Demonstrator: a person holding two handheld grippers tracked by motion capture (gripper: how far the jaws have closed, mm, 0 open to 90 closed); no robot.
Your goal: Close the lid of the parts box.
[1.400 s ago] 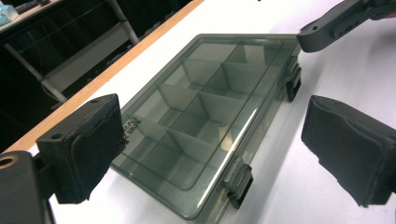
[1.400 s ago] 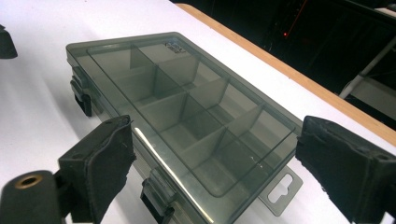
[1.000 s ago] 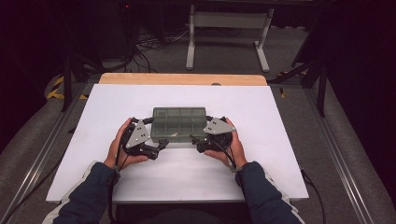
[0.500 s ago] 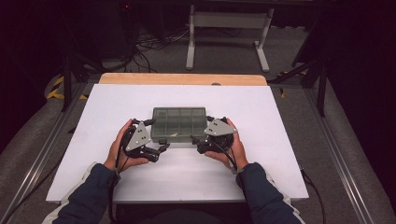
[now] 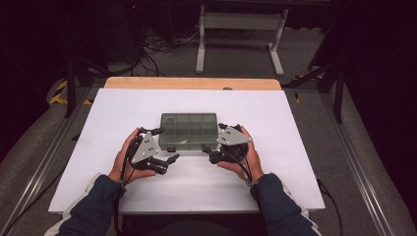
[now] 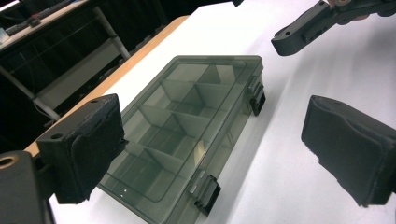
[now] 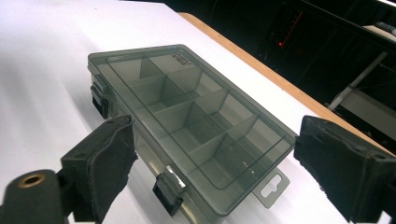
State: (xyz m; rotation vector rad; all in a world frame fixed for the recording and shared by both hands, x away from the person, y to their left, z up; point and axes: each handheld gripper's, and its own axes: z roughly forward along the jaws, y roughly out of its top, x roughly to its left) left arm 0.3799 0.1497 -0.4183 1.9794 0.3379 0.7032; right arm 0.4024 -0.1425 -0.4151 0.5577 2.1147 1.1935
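A smoky clear plastic compartment box (image 5: 188,130) lies flat on the white table (image 5: 295,167), its lid shut and its compartments empty. Two black latches (image 6: 256,95) (image 6: 205,191) sit on its near long side. My left gripper (image 5: 163,145) is open at the box's near left corner, and in its own view the left gripper (image 6: 215,149) has the box (image 6: 187,126) partly between its jaws. My right gripper (image 5: 214,142) is open at the near right corner. The right gripper (image 7: 224,163) likewise straddles the box's (image 7: 187,116) end, with one latch (image 7: 167,193) close by.
A wooden strip (image 5: 192,82) runs along the table's far edge. Beyond it on the dark floor stand a metal frame (image 5: 236,29) and cables. White table surface lies open to the left, right and front of the box. A hang tab (image 7: 271,186) sticks out from the box's end.
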